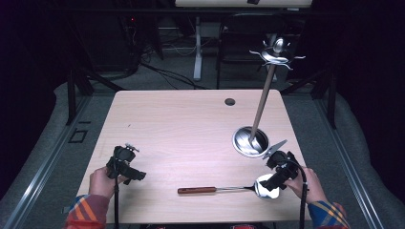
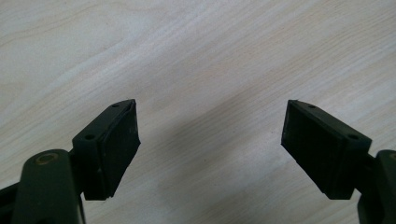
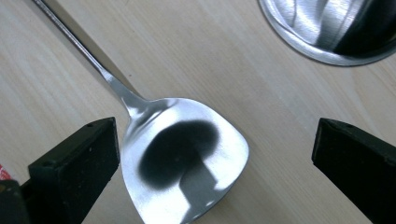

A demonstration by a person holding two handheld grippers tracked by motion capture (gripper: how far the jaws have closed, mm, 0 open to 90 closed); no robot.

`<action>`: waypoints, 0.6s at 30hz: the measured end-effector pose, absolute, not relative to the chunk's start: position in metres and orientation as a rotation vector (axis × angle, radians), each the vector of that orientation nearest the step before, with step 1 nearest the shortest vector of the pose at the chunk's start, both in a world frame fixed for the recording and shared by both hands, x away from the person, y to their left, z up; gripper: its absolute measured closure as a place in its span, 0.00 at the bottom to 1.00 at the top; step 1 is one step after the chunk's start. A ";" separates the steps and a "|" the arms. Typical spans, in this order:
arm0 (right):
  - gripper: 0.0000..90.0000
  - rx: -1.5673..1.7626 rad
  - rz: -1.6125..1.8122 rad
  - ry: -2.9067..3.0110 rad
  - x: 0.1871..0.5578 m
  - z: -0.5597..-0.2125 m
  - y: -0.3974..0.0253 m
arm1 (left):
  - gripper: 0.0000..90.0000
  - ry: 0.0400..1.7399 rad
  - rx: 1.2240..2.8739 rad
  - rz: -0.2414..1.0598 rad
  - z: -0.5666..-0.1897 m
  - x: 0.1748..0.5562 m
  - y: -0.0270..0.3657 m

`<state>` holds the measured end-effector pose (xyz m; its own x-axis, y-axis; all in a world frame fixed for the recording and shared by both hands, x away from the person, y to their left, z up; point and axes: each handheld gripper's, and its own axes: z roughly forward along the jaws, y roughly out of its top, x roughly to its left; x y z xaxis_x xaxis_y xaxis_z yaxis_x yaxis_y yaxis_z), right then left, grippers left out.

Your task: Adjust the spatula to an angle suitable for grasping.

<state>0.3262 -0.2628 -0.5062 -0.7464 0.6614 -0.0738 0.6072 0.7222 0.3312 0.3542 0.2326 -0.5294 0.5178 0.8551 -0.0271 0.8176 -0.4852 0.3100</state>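
A steel spatula (image 1: 229, 189) with a brown wooden handle lies flat near the table's front edge, its blade to the right. My right gripper (image 1: 275, 183) hovers open over that blade (image 3: 184, 158), jaws wide on either side of it. A utensil stand with a round steel base (image 1: 250, 141) and a wooden pole topped with hooks (image 1: 275, 58) rises just beyond. My left gripper (image 1: 125, 167) sits open at the front left over bare wood (image 2: 210, 70), nothing between its jaws.
The light wooden table (image 1: 181, 124) has a small round cable hole (image 1: 229, 101) at its far side. The stand's steel base (image 3: 327, 28) lies close ahead of my right gripper. Dark floor and chair legs surround the table.
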 end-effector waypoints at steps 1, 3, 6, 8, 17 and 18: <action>0.01 1.019 0.429 2.739 0.326 -0.506 -0.263 | 0.20 1.403 2.478 0.189 -0.529 0.354 0.233; 0.01 0.995 0.441 2.750 0.326 -0.507 -0.258 | 0.19 1.420 2.479 0.201 -0.530 0.355 0.231; 0.01 0.988 0.445 2.748 0.326 -0.507 -0.255 | 0.19 1.444 2.473 0.208 -0.531 0.356 0.230; 0.01 0.986 0.452 2.758 0.326 -0.508 -0.251 | 0.19 1.459 2.473 0.208 -0.531 0.356 0.231; 0.03 0.896 0.503 2.828 0.325 -0.507 -0.228 | 0.19 1.532 2.439 0.216 -0.532 0.359 0.231; 0.08 0.882 0.508 2.839 0.325 -0.509 -0.220 | 0.19 1.543 2.439 0.222 -0.533 0.360 0.232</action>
